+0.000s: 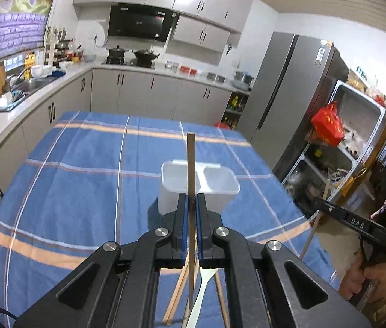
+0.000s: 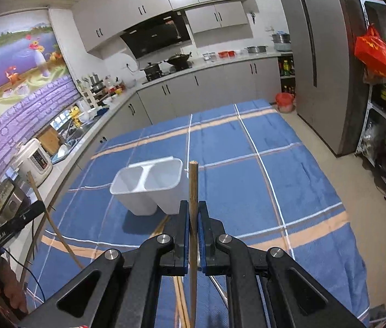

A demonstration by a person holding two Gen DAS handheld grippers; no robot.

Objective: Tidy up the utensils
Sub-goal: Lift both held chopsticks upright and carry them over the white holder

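Blue plaid cloth covers the counter, above which the left tool (image 1: 191, 201) and the right tool (image 2: 193, 209) each clench an upright chopstick (image 1: 190, 164) (image 2: 193, 188), with the white two-compartment holder (image 1: 201, 183) standing mid-counter beyond them.

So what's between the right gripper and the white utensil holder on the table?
In the right wrist view, only bare tablecloth separates the right gripper, clamping a chopstick, from the white holder.
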